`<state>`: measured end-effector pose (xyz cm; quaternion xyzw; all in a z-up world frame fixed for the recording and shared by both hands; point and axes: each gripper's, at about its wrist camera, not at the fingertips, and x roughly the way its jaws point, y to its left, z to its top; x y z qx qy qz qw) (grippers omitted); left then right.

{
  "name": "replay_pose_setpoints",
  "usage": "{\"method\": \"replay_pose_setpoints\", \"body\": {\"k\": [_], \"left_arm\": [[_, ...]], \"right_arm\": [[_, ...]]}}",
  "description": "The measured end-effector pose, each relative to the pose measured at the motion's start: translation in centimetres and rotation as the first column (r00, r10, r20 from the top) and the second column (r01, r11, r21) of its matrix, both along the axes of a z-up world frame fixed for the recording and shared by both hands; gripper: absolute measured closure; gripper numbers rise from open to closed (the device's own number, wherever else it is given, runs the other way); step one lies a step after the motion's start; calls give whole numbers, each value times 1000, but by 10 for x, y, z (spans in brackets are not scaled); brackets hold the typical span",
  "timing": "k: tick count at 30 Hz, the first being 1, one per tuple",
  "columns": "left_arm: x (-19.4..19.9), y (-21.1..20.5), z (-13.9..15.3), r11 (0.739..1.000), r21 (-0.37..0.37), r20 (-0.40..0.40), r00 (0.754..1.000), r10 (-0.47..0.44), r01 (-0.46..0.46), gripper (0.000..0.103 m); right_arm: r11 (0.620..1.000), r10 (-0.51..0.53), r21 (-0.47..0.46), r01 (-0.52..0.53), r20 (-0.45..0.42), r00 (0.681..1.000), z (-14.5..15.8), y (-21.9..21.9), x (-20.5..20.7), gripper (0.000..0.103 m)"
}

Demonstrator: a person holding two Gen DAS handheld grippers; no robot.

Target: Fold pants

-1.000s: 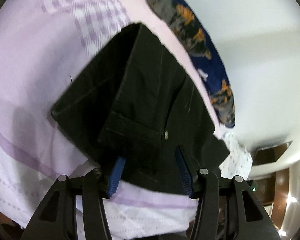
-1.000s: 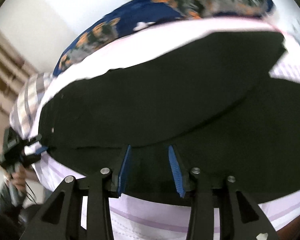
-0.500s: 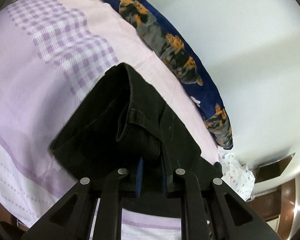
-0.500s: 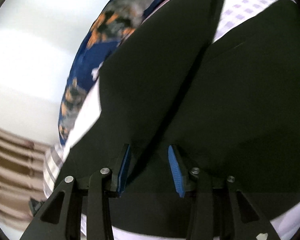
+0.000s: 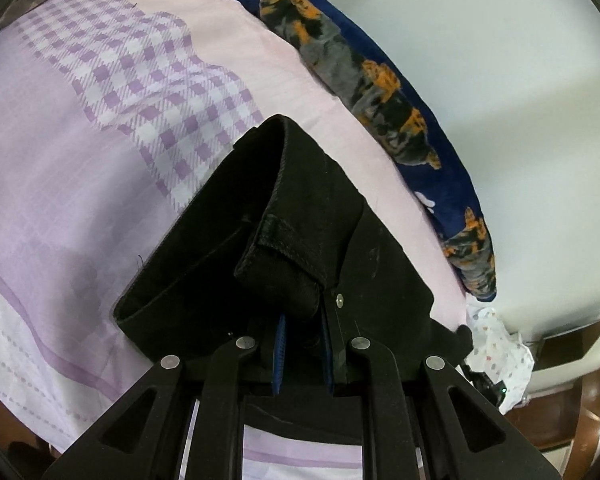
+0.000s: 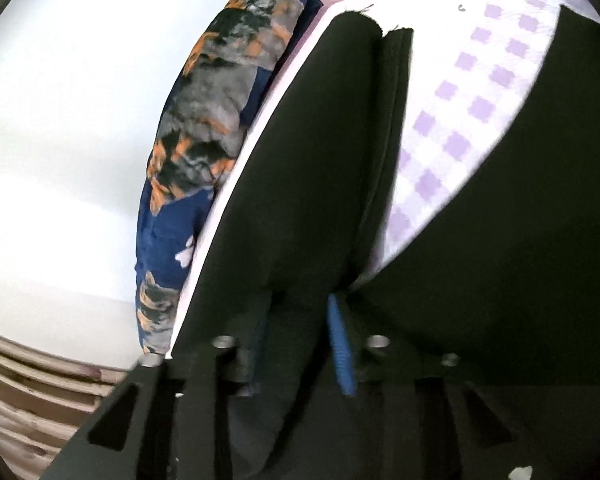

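Black pants (image 5: 300, 216) lie on a lilac bed sheet (image 5: 60, 152), waistband end lifted and bunched. My left gripper (image 5: 304, 352) is shut on the waistband near a metal rivet (image 5: 340, 300). In the right wrist view the pants (image 6: 308, 168) fill most of the frame as a raised fold. My right gripper (image 6: 300, 340) is shut on that fold of black cloth, its blue pads (image 6: 340, 352) pressed into the fabric.
A navy blanket with orange and grey print (image 5: 380, 80) lies along the bed's far edge against a white wall (image 5: 500, 60); it also shows in the right wrist view (image 6: 212, 120). A white dotted cloth (image 5: 496, 344) sits at the bed's corner.
Both grippers went from open to shut on the pants. The left one lifted the waistband; the right one turned and raised a fold of the leg.
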<state>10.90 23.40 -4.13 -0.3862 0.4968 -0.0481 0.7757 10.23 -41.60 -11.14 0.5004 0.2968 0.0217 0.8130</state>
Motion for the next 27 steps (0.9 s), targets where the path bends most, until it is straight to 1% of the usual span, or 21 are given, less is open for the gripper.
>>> {"method": "replay_pose_setpoints", "body": {"k": [3,7,9,12,15,17,18,19,23,26,27], "left_arm": [[3,-1,-1,1000,18,-5,1000,-6,6,88],[7,-2,-2,1000,29,-13,1000,-10,10,88],[8,-1,-3,1000,28,-18,1000,-11,12,88],[10,0,-4,1000,27,-24,1000,-12,12,88],[11,0,-6,999,32,-31,999,-14,15,88],[11,0,-9,999,30,-39,999,-13,14,88],[11,1,-11,999,31,-42,999,-14,16,88],[11,1,-12,999,33,-46,999,-15,16,88],[11,1,-16,999,39,-59,998,-14,17,88],[10,0,-16,999,42,-58,998,-17,20,88],[11,0,-17,999,45,-58,998,-19,22,88]], "right_arm": [[1000,-13,-5,13,4,1000,4,-3,4,93],[998,-54,17,53,13,998,5,-8,10,93],[997,-67,35,66,11,998,4,-13,12,91],[997,-64,41,64,-1,998,3,-13,17,90],[998,-56,21,56,-8,998,7,-9,23,89],[999,-47,17,46,8,999,10,-8,24,89],[999,-34,-2,34,-1,999,12,-7,27,89],[1000,-29,-3,29,-3,1000,12,-7,30,89],[998,-44,44,45,-34,998,5,-14,41,89],[996,-68,53,70,-41,997,3,-21,46,89],[996,-73,42,74,-30,997,7,-22,46,93]]}}
